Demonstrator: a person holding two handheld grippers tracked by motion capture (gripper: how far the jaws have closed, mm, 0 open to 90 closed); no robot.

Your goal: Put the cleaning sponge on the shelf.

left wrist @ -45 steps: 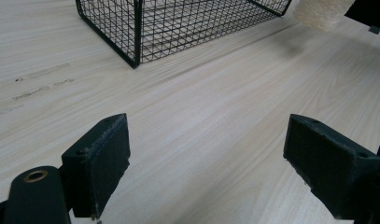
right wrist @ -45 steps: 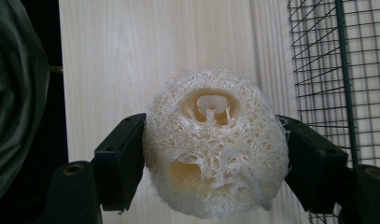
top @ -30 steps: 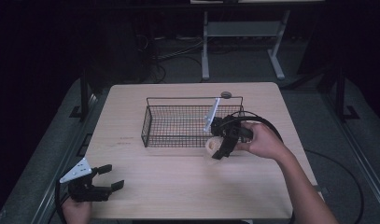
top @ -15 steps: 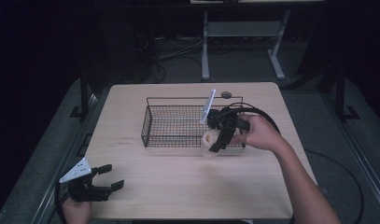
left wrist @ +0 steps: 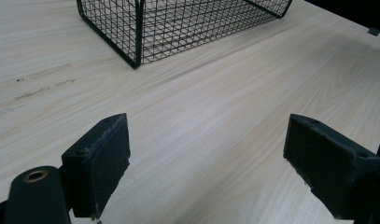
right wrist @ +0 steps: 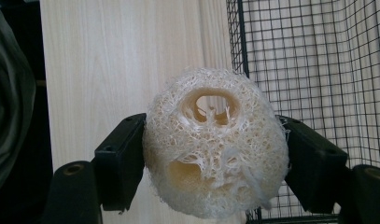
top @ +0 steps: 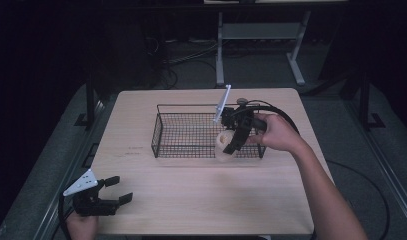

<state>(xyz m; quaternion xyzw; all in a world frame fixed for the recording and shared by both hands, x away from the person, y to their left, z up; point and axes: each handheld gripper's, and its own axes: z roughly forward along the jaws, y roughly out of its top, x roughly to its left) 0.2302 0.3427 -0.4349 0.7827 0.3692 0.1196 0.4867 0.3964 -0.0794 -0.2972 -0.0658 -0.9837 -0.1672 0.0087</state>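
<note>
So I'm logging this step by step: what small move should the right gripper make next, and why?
Probably carry a bit farther over the wire basket, then open. The right gripper is shut on the loofah sponge, which sits about over the basket's near rim in the high view, not yet clearly inside. The left gripper rests open, far off.

Dim room, lit mostly over a pale wooden table (top: 206,210) with rounded corners. Grey floor (top: 391,165) around it, dark rails (top: 386,150) running along both sides. Beyond the far edge, a light metal stand (top: 263,35) on splayed legs and loose cables (top: 186,55) on the ground. Farther back too dark to read, possibly more furniture.
</note>
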